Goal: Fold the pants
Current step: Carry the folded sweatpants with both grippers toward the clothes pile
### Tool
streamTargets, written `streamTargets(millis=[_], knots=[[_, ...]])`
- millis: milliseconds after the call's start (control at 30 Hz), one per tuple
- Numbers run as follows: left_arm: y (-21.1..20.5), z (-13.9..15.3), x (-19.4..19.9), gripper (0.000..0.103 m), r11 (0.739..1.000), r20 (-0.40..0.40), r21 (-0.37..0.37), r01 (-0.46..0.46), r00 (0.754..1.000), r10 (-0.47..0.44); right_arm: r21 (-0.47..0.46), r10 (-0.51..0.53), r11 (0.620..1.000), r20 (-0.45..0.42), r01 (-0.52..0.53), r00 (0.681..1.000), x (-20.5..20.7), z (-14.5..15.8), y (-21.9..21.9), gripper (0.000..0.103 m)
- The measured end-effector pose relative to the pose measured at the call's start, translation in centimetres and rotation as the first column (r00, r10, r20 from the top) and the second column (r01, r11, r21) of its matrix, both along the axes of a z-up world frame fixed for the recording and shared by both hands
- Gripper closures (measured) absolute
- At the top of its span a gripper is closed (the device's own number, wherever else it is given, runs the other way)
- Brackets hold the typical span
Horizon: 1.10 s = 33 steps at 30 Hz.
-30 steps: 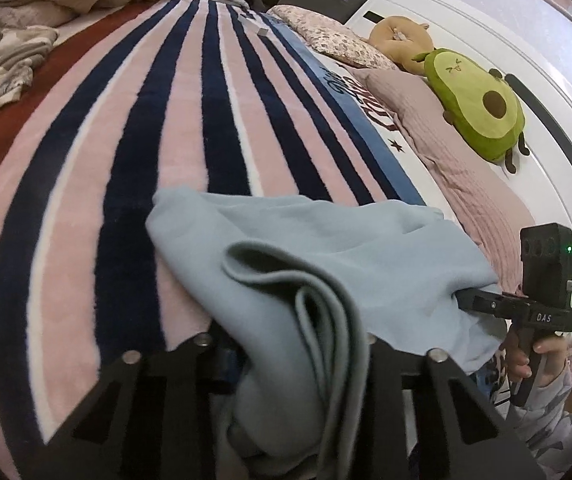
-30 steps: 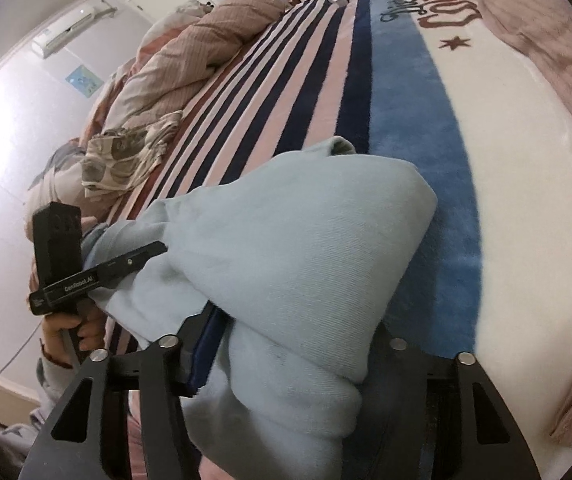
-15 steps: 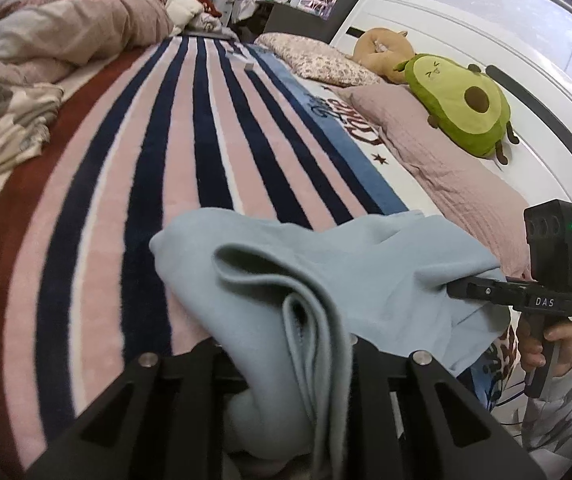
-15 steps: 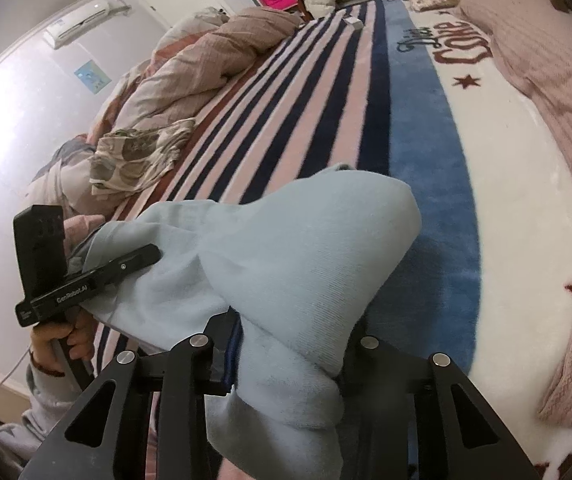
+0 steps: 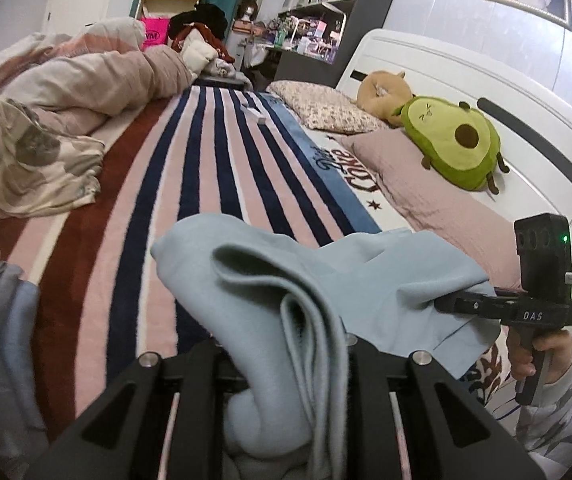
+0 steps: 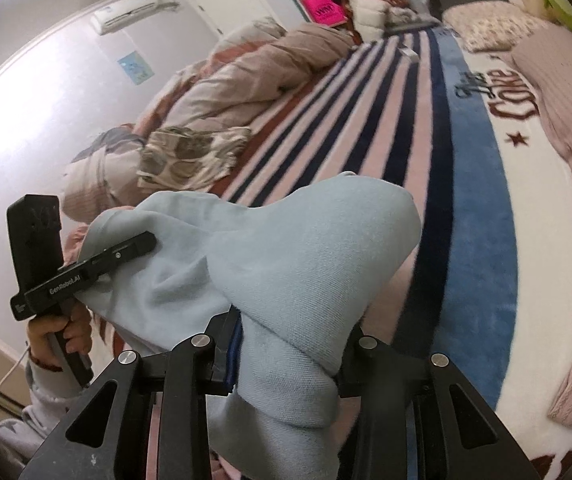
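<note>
change: we've raised the pants (image 5: pixel 370 280) higher off the striped blanket (image 5: pixel 214 184) | left tool (image 5: pixel 286 360) and right tool (image 6: pixel 286 356) each clenched on fabric | meaning: bundle airborne, next fold unplaced

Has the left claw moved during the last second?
Yes. The left claw, shut on the light blue pants, has lifted and tilted upward: the white headboard sits lower in view.

One pair of pants (image 5: pixel 270 280), two plush toys (image 5: pixel 452 140) (one an avocado), two pillows (image 5: pixel 426 184), two hand-held grippers (image 5: pixel 282 356).
</note>
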State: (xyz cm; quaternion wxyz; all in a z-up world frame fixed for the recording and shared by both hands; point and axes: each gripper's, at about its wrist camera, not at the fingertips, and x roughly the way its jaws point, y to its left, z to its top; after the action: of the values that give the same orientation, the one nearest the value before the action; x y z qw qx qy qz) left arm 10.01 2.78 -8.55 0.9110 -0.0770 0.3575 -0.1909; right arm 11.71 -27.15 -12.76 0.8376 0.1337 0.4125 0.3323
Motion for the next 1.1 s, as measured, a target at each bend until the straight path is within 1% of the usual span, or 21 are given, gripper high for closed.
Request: streamTargets(millis=[167, 400, 600, 833, 1100], knots=[[1.3, 1.4, -1.7, 0.088, 0.999, 0.024, 0.012, -0.051, 0.998, 0.051, 0.026, 0.040, 0.999, 0.023, -0.041, 0.999, -0.8, 0.8, 1.0, 0.075], [3.7, 2.9, -3.8, 0.088, 0.993, 0.054, 0.028, -0.115, 0.992, 0.113, 0.038, 0.103, 0.994, 0.060, -0.105, 0.993, -1.1, 1.9, 3.6, 0.075], [6.7, 4.1, -4.7, 0.088, 0.989, 0.087, 0.020, -0.149, 0.985, 0.147, 0.028, 0.141, 0.989, 0.096, -0.145, 0.985, -0.9, 3.7, 6.8, 0.075], [11.4, 4.9, -5.4, 0.088, 0.983, 0.117, 0.010, -0.184, 0.976, 0.181, 0.002, 0.183, 0.983, 0.124, -0.185, 0.975, -0.3, 5.4, 11.3, 0.075], [15.8, 5.7, -5.9, 0.088, 0.974, 0.145, 0.009, -0.224, 0.965, 0.221, -0.022, 0.226, 0.974, 0.128, -0.225, 0.966, 0.3, 6.4, 16.5, 0.075]])
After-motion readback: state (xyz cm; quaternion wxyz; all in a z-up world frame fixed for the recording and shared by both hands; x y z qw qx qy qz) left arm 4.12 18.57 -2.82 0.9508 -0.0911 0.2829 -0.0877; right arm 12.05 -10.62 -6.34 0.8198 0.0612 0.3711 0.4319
